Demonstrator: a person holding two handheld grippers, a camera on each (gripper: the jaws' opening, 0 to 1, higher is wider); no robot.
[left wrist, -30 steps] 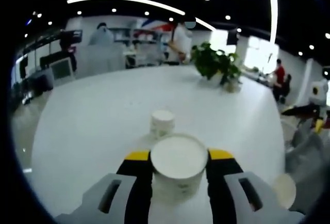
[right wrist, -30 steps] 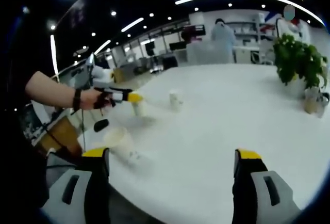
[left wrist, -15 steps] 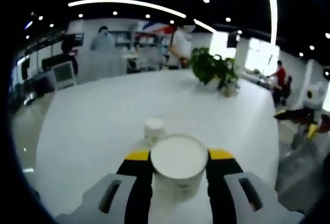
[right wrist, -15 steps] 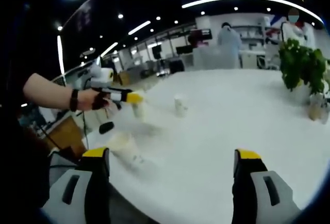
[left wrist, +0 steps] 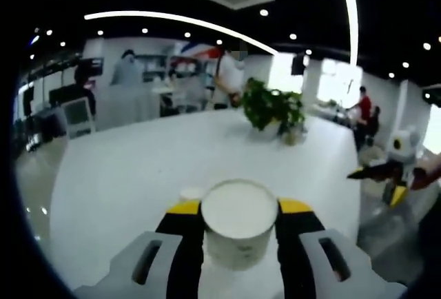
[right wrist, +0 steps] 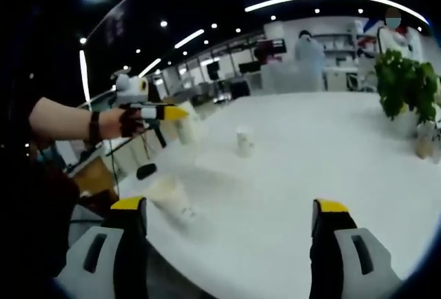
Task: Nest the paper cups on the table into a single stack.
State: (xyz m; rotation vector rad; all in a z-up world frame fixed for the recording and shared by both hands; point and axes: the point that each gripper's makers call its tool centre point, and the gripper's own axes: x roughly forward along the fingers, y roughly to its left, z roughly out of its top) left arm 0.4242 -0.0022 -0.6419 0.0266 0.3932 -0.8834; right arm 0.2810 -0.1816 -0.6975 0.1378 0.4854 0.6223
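Left gripper (left wrist: 239, 224): clenched on a white paper cup (left wrist: 238, 220), jaws pressing its side wall just below the rim, mouth up. In the right gripper view the same gripper (right wrist: 165, 113) is seen at the end of the person's hand (right wrist: 127, 121), held above the desk (right wrist: 331, 154) near its left edge, with the held cup (right wrist: 186, 131) hanging below the yellow tips.

Right gripper (right wrist: 231, 206): jaws spread wide, nothing between them; released, low over the near edge of the desk.

Other cups: a standing cup (right wrist: 244, 141) sits upright toward the middle of the desk; in the left gripper view its rim (left wrist: 191, 193) peeks out just beyond and left of the held cup. A third cup (right wrist: 171, 197) lies tipped on its side near the desk edge, just ahead of the right gripper's left jaw.

Handling, as judged: thin-walled paper, very light, easily dented or ovalled by a hard squeeze; the rolled rim is the stiffest part. Best hold looks like a gentle pinch across the upper wall, as the left gripper has it. An ovalled mouth would hinder nesting. The tipped cup could roll when touched.

Writing: faint dark marks on the lower wall of the held cup and on the tipped cup; too blurred to read. No brand legible.

Background: a potted plant (left wrist: 272, 106) at the far side of the desk.
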